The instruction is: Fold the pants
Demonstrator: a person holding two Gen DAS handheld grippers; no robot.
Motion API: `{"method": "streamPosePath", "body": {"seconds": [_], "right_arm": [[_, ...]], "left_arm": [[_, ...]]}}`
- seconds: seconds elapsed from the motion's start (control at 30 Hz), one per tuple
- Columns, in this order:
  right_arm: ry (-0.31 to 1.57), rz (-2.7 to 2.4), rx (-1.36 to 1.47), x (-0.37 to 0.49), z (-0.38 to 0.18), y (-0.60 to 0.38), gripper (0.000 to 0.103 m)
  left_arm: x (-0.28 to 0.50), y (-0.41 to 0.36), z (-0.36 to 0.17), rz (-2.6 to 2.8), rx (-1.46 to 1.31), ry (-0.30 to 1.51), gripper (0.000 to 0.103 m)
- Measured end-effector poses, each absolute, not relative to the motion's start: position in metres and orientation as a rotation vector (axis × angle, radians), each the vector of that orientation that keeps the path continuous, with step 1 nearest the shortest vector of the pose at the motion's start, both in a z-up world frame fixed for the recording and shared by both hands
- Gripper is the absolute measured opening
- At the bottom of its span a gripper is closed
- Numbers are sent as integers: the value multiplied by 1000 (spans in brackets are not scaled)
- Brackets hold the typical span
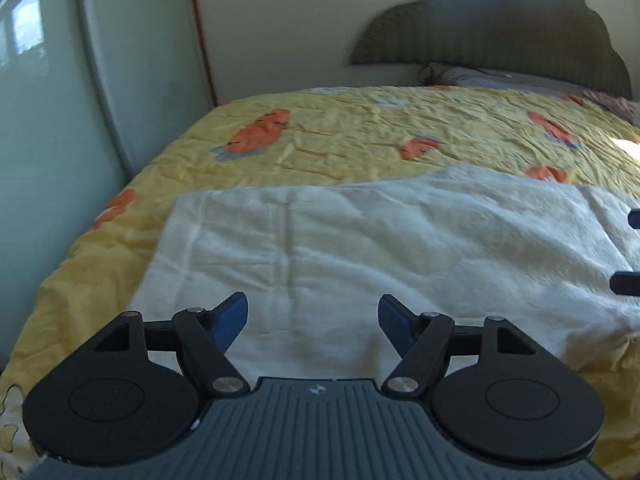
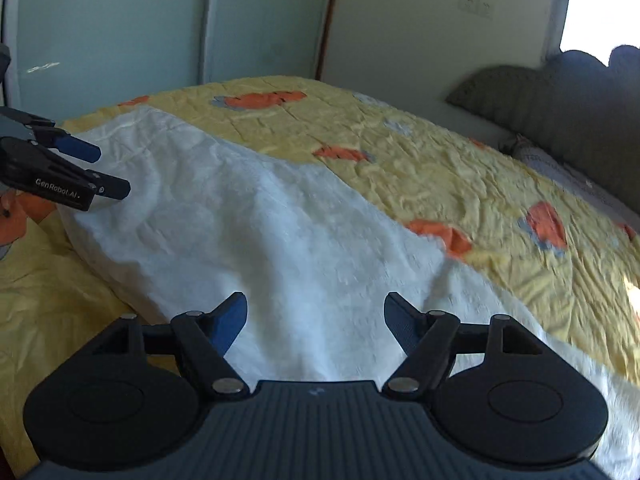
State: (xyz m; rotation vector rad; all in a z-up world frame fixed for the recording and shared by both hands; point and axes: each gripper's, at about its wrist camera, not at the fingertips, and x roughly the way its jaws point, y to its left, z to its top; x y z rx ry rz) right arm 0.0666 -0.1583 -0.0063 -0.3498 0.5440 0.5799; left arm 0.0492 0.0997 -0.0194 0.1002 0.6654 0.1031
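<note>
The left hand-held gripper (image 1: 313, 320) hovers with its blue-padded fingers (image 1: 231, 318) spread wide and nothing between them, just over the near hem of the white fleecy pants (image 1: 360, 240), which lie spread flat on the bed. The right hand-held gripper (image 2: 315, 320) is likewise gaping wide and empty, poised above the near side of the same pants (image 2: 248, 232). In the right wrist view the left gripper (image 2: 108, 172) shows from the side at the left margin, its fingertips at the cloth's left end; whether they touch the fabric cannot be told. In the left wrist view two dark fingertips of the right gripper (image 1: 629, 252) poke in at the right edge, over the pants' right portion. The pants run crosswise in front of both grippers: the far edge is fairly straight, the left end forms a squared corner, and the right part rises in a soft hump with rumpled folds. Under them lies the yellow quilted bedspread with orange carrot prints (image 1: 360, 136), wrinkled, with a broad bare stretch beyond the far edge of the pants up to the pillows (image 1: 500, 78) and the dark scalloped padded headboard (image 1: 500, 28). The bedspread drops away at the left side of the bed, beside the pale green glass wardrobe doors (image 1: 132, 80); a cream wall (image 1: 280, 20) stands behind.
</note>
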Motion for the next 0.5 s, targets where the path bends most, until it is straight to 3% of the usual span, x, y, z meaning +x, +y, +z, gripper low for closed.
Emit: {"method": "streamPosePath", "body": {"seconds": [0.13,0.33,0.4,0.5], "right_arm": [[448,815,-447,50,-2,-78,71],[293,1024,-645,27,-13,33,46],[282,1033,-699,26,-21,55,35],[268,1009,-778,26,-33,76,32]], "left_arm": [[30,173,0,265,-131,670,75],[16,237,-1,231,-489,690,72],[15,247,-6,199,-587,703,65],[15,252,-12,127,-686,708,58]]}}
